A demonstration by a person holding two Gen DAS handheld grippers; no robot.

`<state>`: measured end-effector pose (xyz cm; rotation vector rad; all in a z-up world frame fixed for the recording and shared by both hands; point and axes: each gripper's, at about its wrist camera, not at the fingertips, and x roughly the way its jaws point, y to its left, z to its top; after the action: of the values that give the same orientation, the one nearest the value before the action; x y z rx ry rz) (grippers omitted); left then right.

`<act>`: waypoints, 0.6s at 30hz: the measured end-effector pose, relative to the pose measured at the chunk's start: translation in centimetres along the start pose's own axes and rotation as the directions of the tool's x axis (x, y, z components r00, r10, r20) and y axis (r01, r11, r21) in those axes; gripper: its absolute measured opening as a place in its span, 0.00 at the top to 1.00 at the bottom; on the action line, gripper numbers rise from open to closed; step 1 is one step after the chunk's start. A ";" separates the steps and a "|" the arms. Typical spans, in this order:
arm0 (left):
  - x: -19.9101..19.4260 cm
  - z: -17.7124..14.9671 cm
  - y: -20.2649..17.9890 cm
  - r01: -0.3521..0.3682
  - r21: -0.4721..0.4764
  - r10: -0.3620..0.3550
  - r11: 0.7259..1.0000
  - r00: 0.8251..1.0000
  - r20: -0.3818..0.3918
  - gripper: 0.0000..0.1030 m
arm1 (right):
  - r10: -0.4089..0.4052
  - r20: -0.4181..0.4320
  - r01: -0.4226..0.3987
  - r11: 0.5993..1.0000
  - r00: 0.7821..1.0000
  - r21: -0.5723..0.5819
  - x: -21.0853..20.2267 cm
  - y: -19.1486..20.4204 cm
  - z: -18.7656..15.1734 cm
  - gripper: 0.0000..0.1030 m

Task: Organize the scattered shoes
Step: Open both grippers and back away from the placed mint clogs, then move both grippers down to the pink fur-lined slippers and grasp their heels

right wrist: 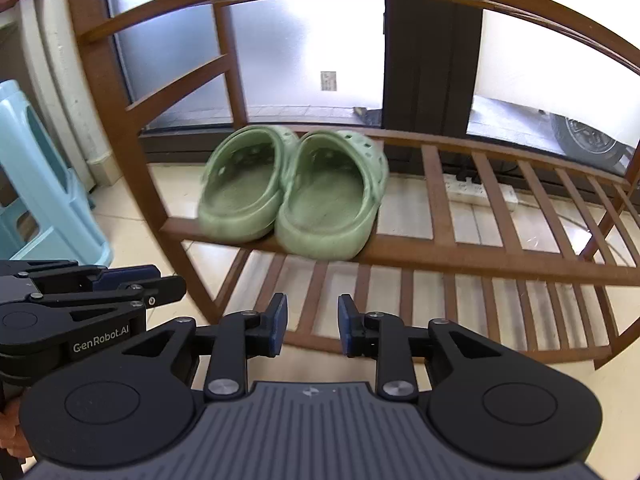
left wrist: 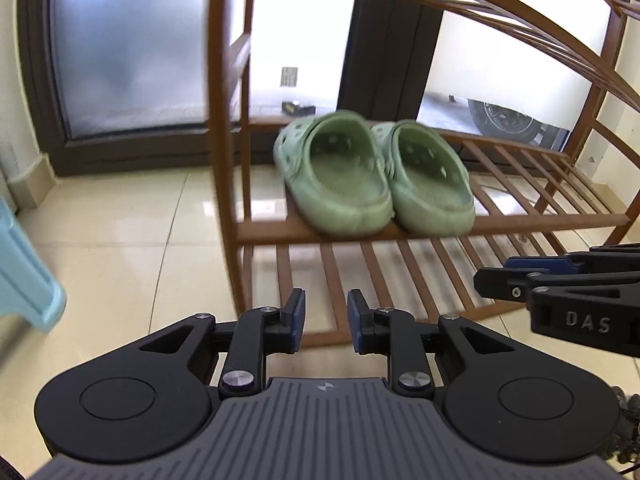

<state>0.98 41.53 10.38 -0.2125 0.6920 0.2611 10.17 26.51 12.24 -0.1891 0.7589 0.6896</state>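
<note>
A pale blue stool (right wrist: 44,184) stood at the far left on the tiled floor (left wrist: 120,248), beside a frosted glass door (left wrist: 128,48). To its right rose a brown wooden rack (right wrist: 480,252) with slatted shelves.

Two green clogs sat side by side on the rack's middle shelf, at its left end, heels toward the cameras and toes toward the glass. The left clog (right wrist: 240,188) and the right clog (right wrist: 332,204) touched along their inner sides, their heels at the shelf's front rail.

The left tongs (left wrist: 326,322) hung in front of the rack, below the clogs' shelf and well short of them, angled downward toward the lower slats. Their blue-padded jaws stood a narrow gap apart with nothing between them. In the right wrist view these tongs (right wrist: 160,284) appeared side-on at the left edge.

The right tongs (right wrist: 312,324) hovered just beside them at much the same height and downward tilt, jaws likewise narrowly parted and empty, pointed at the lower shelf below the right clog. They entered the left wrist view (left wrist: 496,280) from the right edge.

Farther right, a white power strip (right wrist: 480,192) lay on the floor behind the rack, and a car wheel (right wrist: 588,140) showed through the glass.
</note>
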 end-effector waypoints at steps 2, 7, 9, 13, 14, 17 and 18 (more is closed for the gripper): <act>-1.0 -0.8 0.4 0.002 -0.008 -0.002 1.000 1.000 -0.007 0.71 | 0.013 -0.010 -0.013 1.000 1.000 0.000 -0.6 0.4 -0.5 0.63; -3.7 -3.2 1.3 -0.009 -0.007 0.009 1.000 1.000 -0.026 0.70 | 0.050 -0.045 -0.050 0.999 0.998 0.008 -1.6 1.0 -2.3 0.63; -4.7 -4.0 1.9 -0.014 -0.018 0.014 1.000 0.999 -0.034 0.70 | 0.067 -0.066 -0.066 0.998 0.996 0.007 -2.0 1.3 -3.3 0.62; -6.6 -5.7 3.1 -0.022 -0.034 0.020 0.999 0.998 -0.051 0.66 | 0.093 -0.107 -0.095 0.995 0.990 -0.010 -2.7 2.3 -5.7 0.59; -7.2 -6.4 3.5 -0.027 -0.037 0.025 0.999 0.998 -0.061 0.64 | 0.103 -0.120 -0.105 0.994 0.988 -0.018 -2.8 2.7 -6.5 0.59; -8.2 -8.2 4.5 -0.038 -0.059 0.033 0.998 0.995 -0.094 0.63 | 0.114 -0.131 -0.120 0.992 0.985 -0.037 -3.2 3.5 -8.0 0.55; -8.6 -8.9 4.9 -0.043 -0.065 0.036 0.997 0.994 -0.105 0.63 | 0.117 -0.137 -0.125 0.991 0.984 -0.054 -3.4 4.1 -9.0 0.53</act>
<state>-12.17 42.25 8.77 -0.2778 0.7915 0.3129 0.66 24.39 8.45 -0.2492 0.8826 0.8230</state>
